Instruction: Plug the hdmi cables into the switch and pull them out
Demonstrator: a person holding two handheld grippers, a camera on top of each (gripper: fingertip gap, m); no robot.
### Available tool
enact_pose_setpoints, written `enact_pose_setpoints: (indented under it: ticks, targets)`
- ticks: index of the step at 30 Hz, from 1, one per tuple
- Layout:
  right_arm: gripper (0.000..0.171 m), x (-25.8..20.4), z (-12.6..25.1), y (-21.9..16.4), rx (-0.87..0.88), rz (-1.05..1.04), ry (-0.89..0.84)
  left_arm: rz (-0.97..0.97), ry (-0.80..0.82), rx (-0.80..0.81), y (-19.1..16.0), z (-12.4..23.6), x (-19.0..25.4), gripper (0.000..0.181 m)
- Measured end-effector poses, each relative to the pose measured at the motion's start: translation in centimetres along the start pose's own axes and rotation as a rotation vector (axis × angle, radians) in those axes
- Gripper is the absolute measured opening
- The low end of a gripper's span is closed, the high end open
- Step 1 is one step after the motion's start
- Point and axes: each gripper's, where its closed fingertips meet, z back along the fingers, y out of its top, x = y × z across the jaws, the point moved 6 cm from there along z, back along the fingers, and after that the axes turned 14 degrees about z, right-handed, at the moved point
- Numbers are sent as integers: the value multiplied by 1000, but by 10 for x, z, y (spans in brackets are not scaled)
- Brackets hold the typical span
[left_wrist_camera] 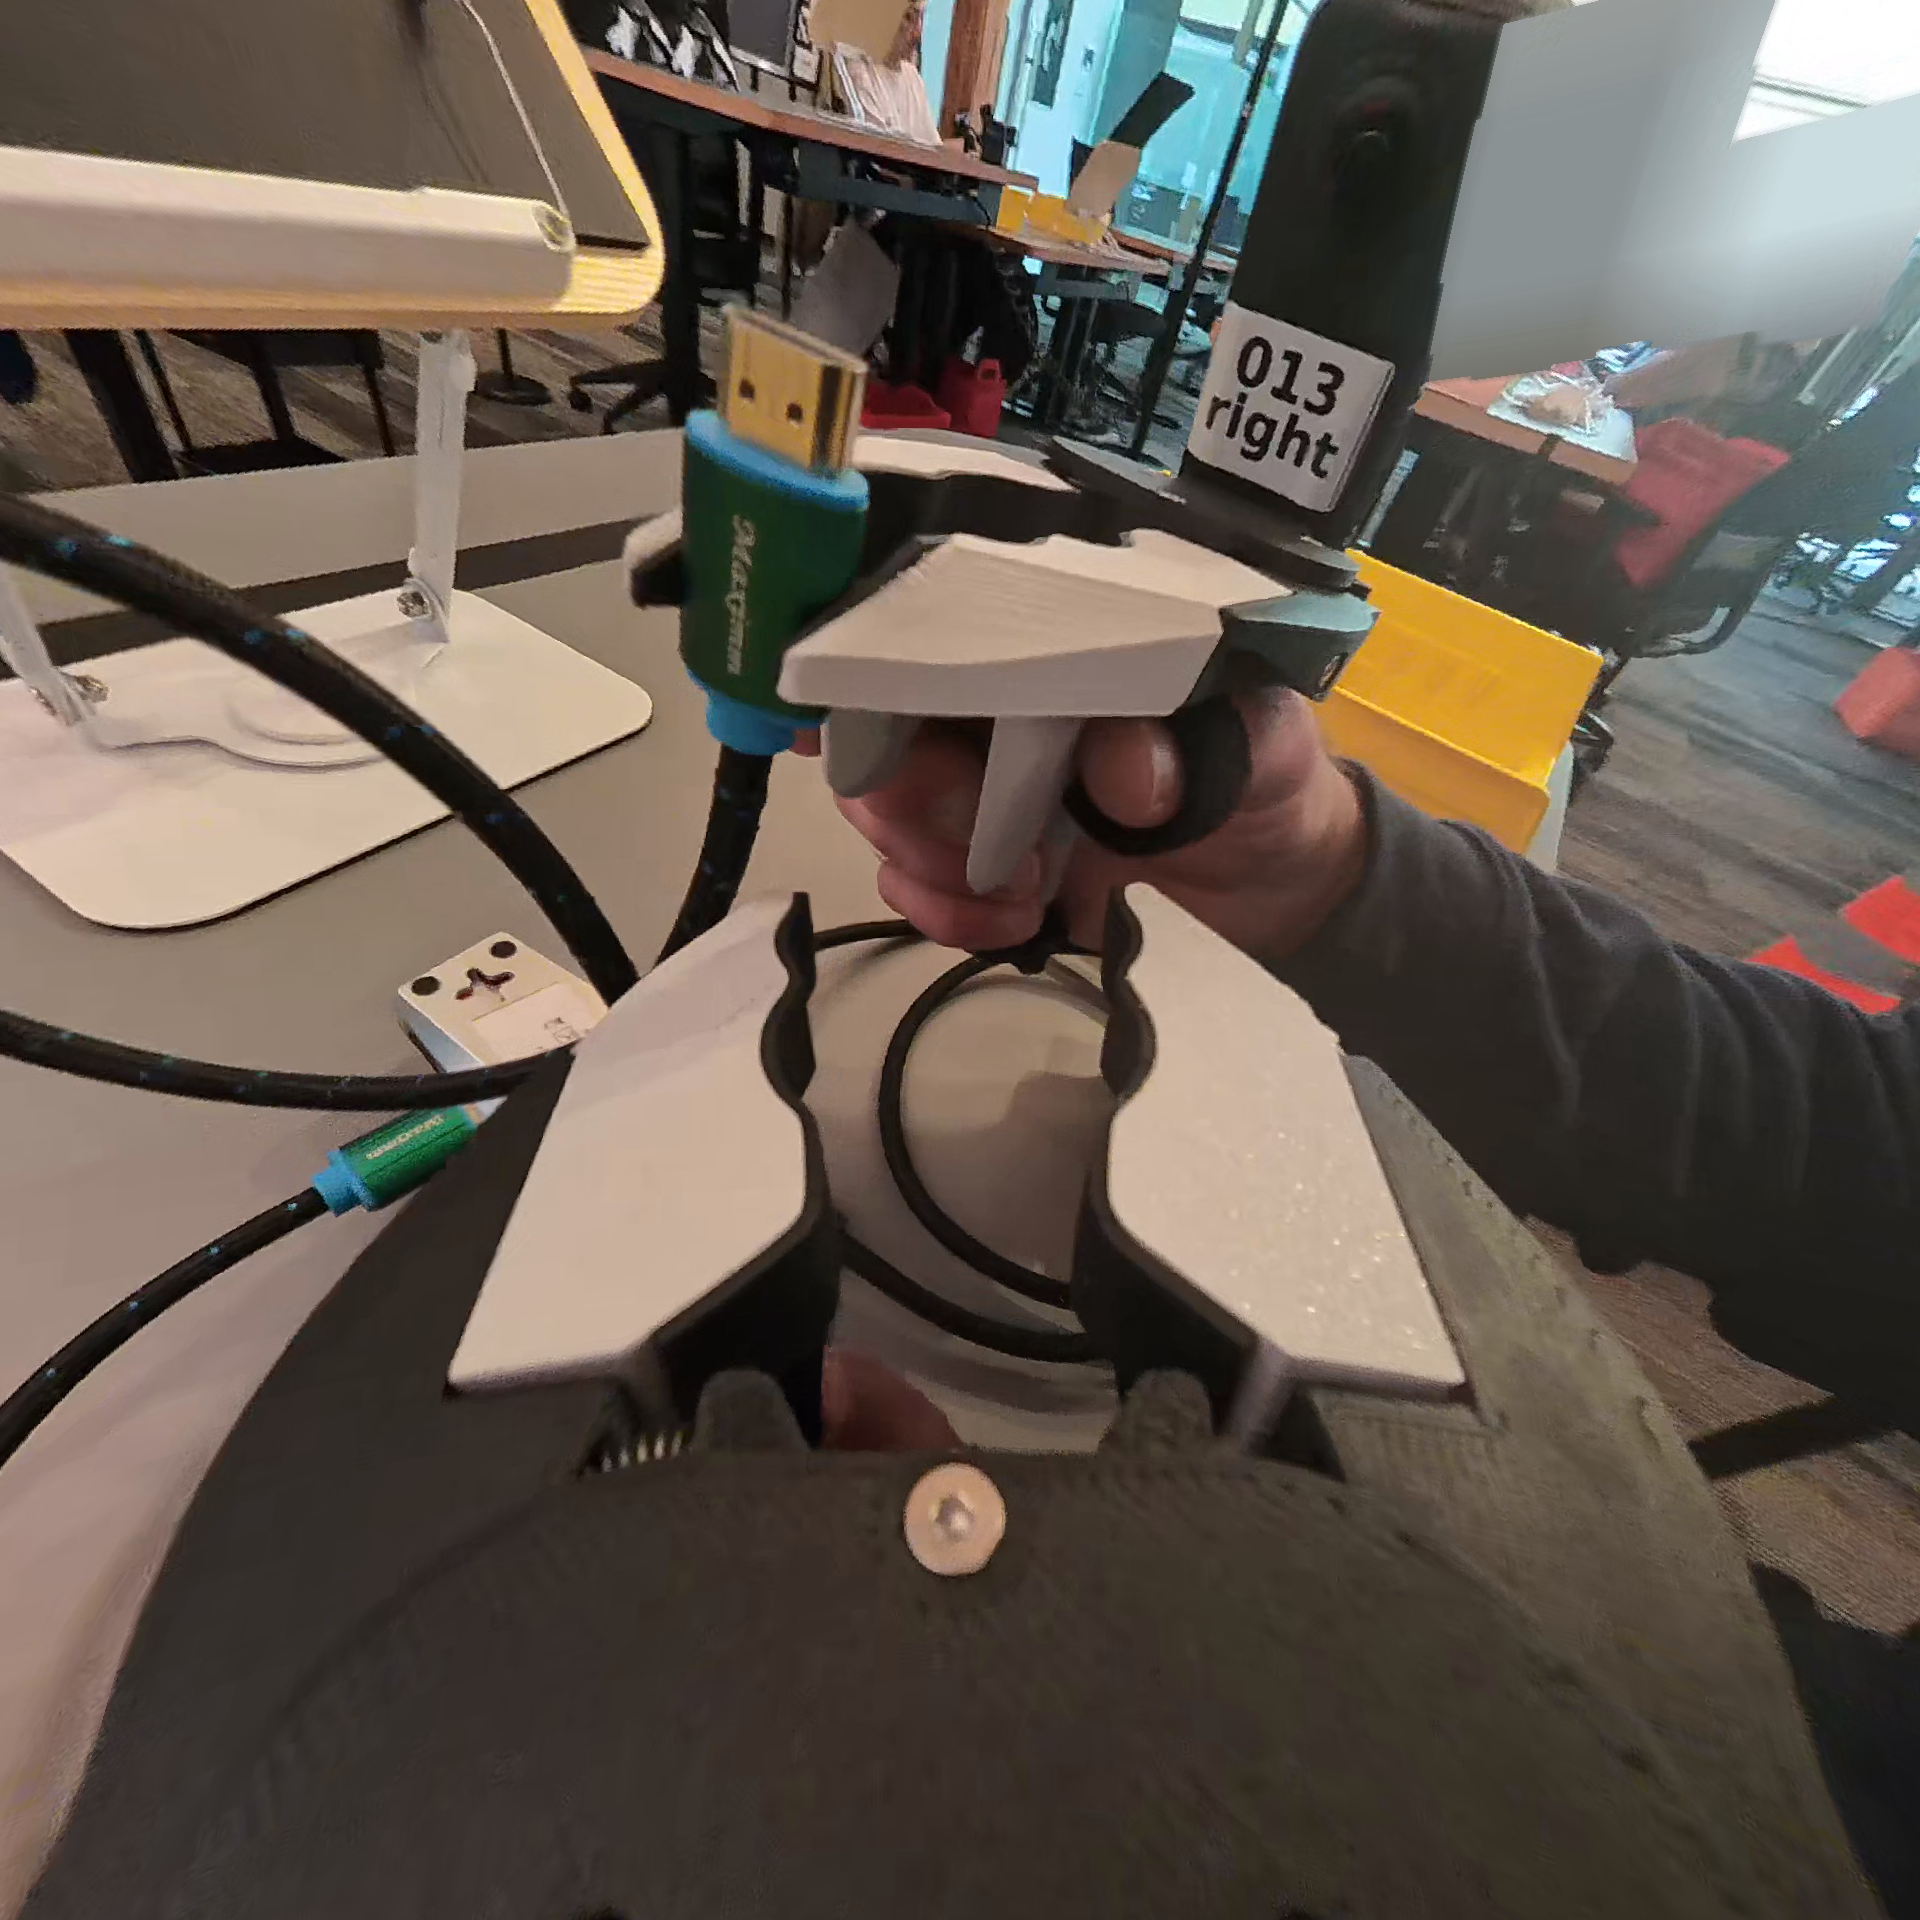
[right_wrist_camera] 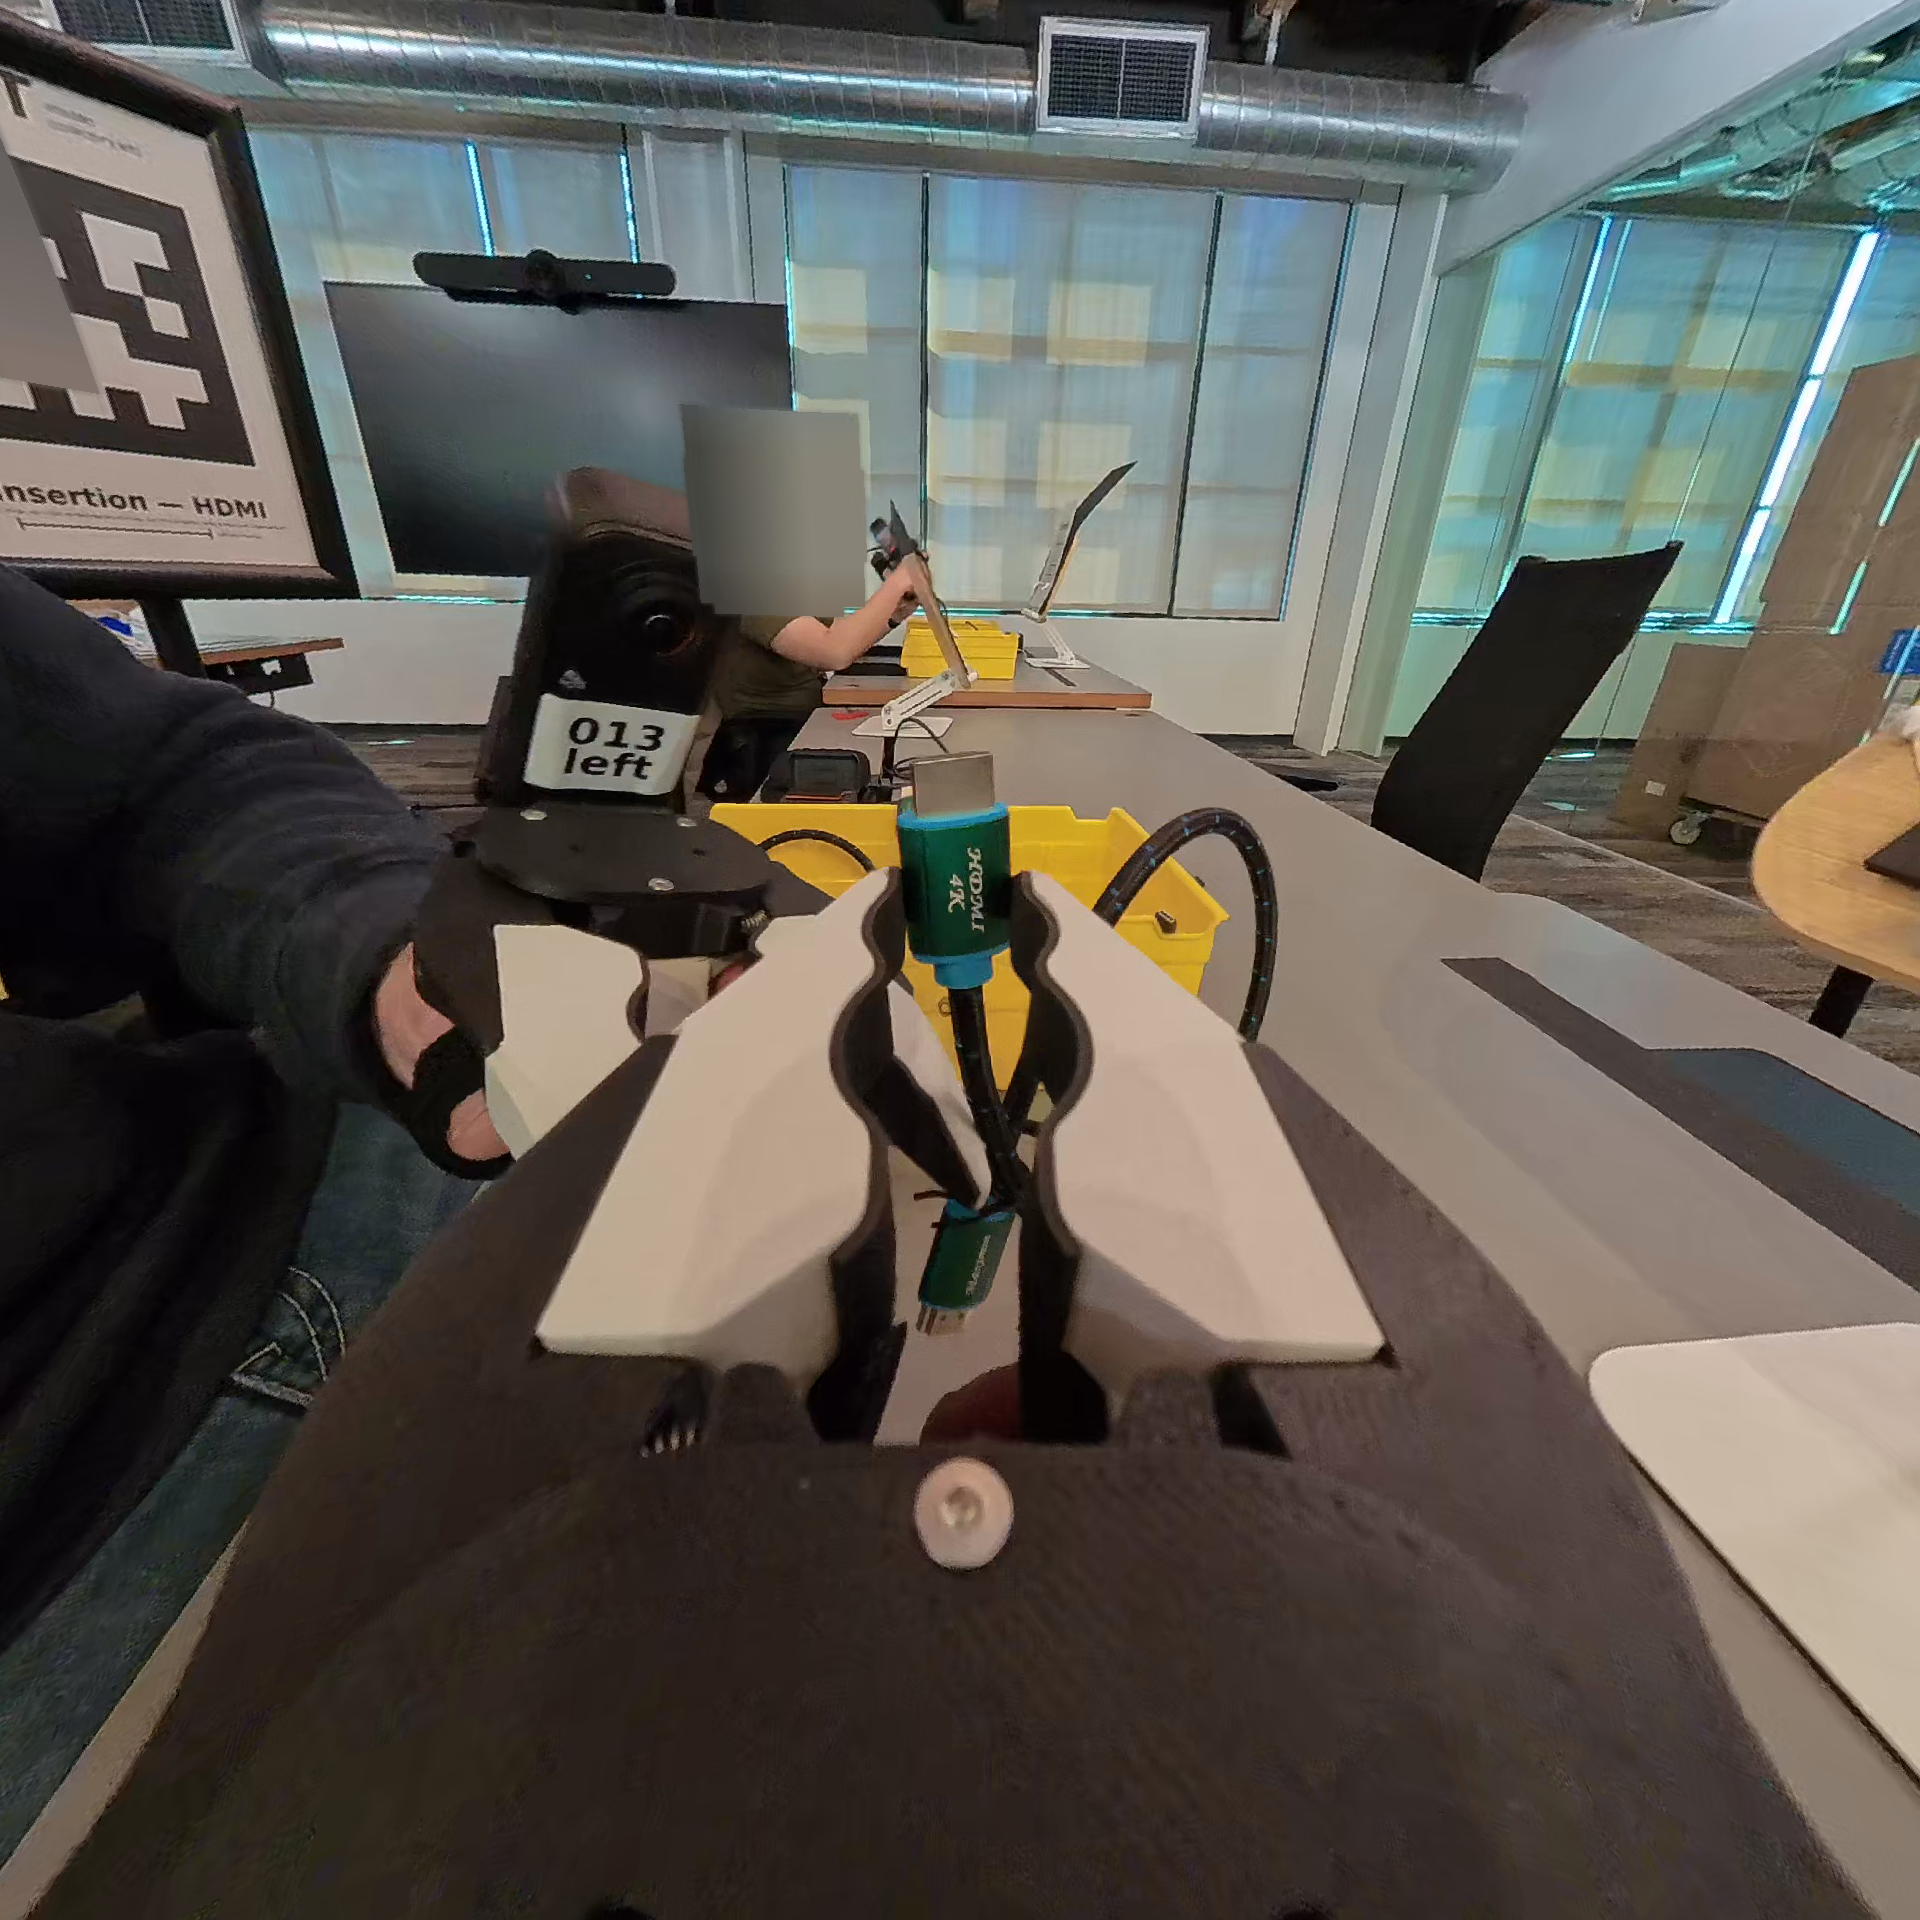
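At centre frame of the right wrist view, your right gripper pinches the green HDMI plug upright above the grey table, while your left gripper hangs empty, jaws wide, with the second plug lying lower left.

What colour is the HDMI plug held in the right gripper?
Green body with blue ends, gold metal tip on the HDMI plug; clearest in the left wrist view.

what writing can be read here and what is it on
I don't quote writing; these things bear it:
white label on the right camera mount: legible
white label on the left camera mount: legible
held green hdmi plug: legible
framed black-and-white poster: legible
second green hdmi plug, lying flat: too small
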Motion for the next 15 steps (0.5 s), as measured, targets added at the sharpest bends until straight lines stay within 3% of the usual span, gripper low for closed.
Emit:
enact_pose_setpoints:
  ticks: [8, 13, 15]
  targets:
    - [17, 7, 7, 5, 28, -3, -40, -85, 128, 118, 16, 11, -3, 59]
    - [17, 5, 3, 3, 7, 11, -43, -89, -26, 48, 9, 10, 18, 29]
    - [17, 4, 3, 3, 9, 12, -38, -81, -41, 1, 1, 5, 21, 34]
